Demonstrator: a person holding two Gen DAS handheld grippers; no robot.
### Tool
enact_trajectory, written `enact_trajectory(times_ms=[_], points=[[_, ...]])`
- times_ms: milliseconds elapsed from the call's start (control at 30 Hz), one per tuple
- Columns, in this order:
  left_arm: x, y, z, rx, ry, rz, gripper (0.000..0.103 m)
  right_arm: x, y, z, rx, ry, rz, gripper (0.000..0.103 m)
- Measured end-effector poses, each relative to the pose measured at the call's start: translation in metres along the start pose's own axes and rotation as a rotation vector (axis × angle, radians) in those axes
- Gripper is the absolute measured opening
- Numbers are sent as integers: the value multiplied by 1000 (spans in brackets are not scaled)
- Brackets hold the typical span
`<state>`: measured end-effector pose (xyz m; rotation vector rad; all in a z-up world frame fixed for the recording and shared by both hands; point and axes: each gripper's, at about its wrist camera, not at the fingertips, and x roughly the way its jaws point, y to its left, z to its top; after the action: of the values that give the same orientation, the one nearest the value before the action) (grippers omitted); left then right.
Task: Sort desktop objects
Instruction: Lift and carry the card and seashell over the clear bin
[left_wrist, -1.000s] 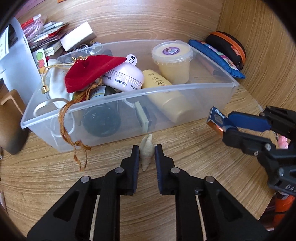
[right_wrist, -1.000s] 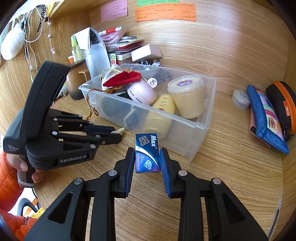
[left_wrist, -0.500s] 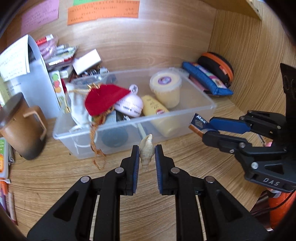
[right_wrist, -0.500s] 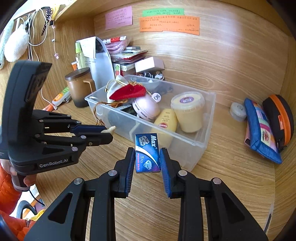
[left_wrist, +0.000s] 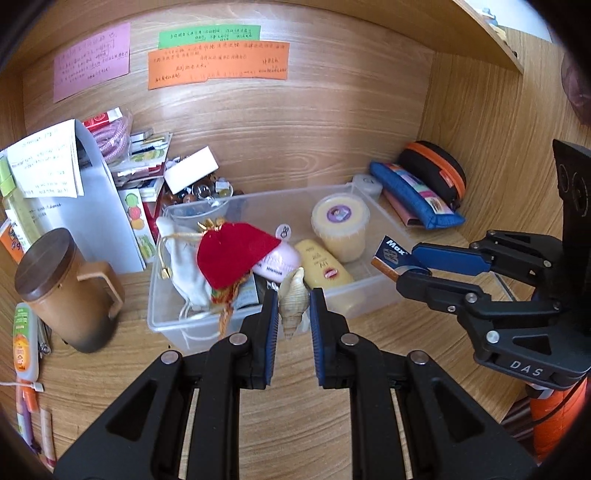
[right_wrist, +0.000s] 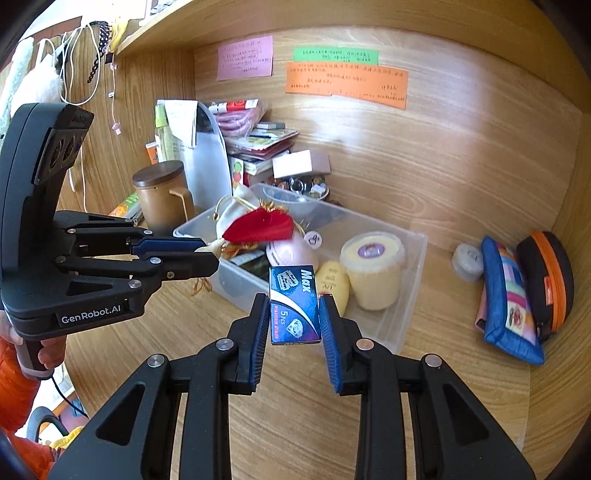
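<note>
My left gripper (left_wrist: 292, 295) is shut on a cream spiral seashell (left_wrist: 293, 299) and holds it in the air in front of the clear plastic bin (left_wrist: 369, 295). My right gripper (right_wrist: 291, 306) is shut on a small blue "Max" razor-blade box (right_wrist: 294, 304), held above the desk by the bin's near wall (right_wrist: 391, 332). The bin holds a red pouch (left_wrist: 231, 254), a white pouch, a pink round case, a yellow tube (left_wrist: 325, 267) and a lidded yellow tub (left_wrist: 340, 225). Each gripper shows in the other's view: the right gripper (left_wrist: 406, 264), the left gripper (right_wrist: 210, 254).
A brown lidded mug (left_wrist: 62, 291) stands left of the bin. A white folder and stacked packets stand behind it. A blue pencil pouch (left_wrist: 413, 197) and a black-orange case (left_wrist: 436, 170) lie at the back right. Sticky notes hang on the wooden back wall.
Both grippers have pulled back and risen away from the bin, each keeping its object. The bin looks smaller and more of the back wall shows.
</note>
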<state>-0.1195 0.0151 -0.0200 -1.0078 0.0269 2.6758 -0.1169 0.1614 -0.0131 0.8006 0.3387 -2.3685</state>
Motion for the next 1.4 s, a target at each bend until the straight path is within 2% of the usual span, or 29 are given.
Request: enact_trajectory(times_ms=[333, 733, 1400], points=[[8, 3, 15, 22, -10, -4, 16, 13, -8, 15, 0, 5, -7, 25], [34, 13, 25, 21, 22, -2, 16, 38, -17, 29, 0, 34, -8, 25], [77, 27, 22, 9, 92, 6, 16, 94, -30, 25, 49, 134, -3, 25]])
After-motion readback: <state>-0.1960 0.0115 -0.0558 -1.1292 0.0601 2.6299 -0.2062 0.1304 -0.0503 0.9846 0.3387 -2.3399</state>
